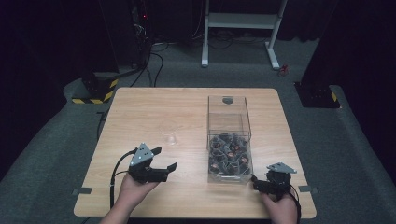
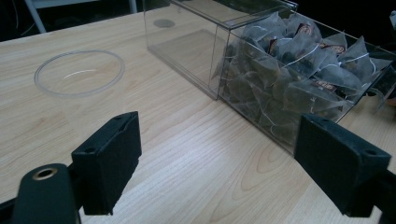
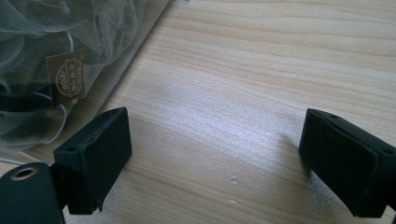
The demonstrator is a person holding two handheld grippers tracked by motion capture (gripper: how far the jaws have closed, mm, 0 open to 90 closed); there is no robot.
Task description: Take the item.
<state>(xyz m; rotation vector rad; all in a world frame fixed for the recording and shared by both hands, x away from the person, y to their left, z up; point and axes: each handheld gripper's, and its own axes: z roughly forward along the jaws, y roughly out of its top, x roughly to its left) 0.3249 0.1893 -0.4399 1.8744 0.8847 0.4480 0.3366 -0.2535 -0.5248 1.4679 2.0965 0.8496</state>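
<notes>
both tongs sit at the near edge of the wooden surface [image 1: 187, 107], each held by a hand. left tongs [image 1: 163, 158]: jaws spread wide, empty, just above the wood. right tongs [image 1: 254, 181]: jaws spread, empty, beside the near right corner of the clear box [image 1: 229, 135]. tea bags [image 2: 299, 70] fill the box's near half. clear shallow dish [image 2: 79, 73] lies left of the box.

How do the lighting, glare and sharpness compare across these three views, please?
High view: dim and soft, dark room around the lit table, glass bowl barely visible. Left gripper view: bright, with the bowl and clear box sharp and the near jaws softer. Right gripper view: a pale sheen on the wood, tea bags slightly blurred.
</notes>
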